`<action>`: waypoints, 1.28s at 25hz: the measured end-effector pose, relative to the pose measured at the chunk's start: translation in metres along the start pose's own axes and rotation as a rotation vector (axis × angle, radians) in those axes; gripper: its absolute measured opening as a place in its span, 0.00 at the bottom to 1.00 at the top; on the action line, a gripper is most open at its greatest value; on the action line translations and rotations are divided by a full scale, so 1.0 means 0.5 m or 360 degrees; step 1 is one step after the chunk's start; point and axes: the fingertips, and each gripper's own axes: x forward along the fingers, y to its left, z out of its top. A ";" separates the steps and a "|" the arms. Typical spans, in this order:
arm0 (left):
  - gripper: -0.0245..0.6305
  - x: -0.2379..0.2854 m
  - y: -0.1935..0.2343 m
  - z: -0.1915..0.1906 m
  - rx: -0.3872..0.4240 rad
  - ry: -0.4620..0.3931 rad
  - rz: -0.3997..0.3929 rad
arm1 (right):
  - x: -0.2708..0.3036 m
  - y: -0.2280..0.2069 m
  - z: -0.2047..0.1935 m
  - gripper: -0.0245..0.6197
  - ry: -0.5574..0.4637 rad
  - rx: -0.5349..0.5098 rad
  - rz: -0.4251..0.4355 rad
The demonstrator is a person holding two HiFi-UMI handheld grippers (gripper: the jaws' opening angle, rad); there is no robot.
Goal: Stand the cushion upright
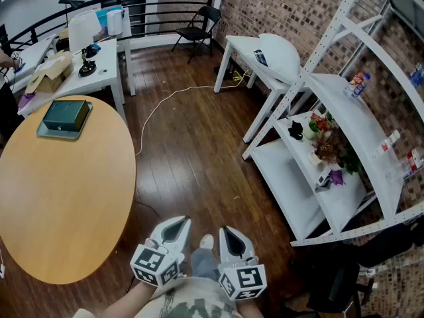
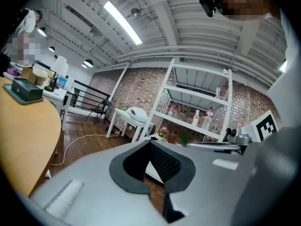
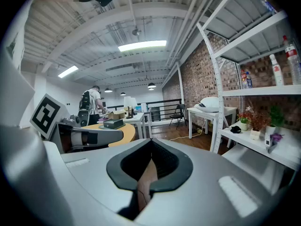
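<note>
left gripper [image 1: 176, 222] and right gripper [image 1: 226, 231] closed, empty; white cushion [image 1: 279, 55] lies on a table [image 1: 237, 44], likely soft, light: pinch an edge.

The left gripper [image 1: 175, 227] and the right gripper [image 1: 228, 236] are finished in grey, with black lining round the jaws. Black-and-white square markers [image 1: 154, 264] are borne behind the jaws. Dark brown floorboards [image 1: 192, 164] are seen ahead of the jaws, and an orange-tan round desk [image 1: 59, 197] to their left. Far ahead and to the right, the cushion [image 1: 279, 55] is white, as are its desk [image 1: 240, 45] and the shelf [image 1: 298, 191]. The wall [image 1: 291, 8] is patterned in reddish brick.
</note>
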 end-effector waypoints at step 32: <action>0.04 0.672 0.037 0.176 0.0257 0.0171 0.0039 | 0.478 -0.440 0.252 0.04 -0.0112 -0.0026 0.0249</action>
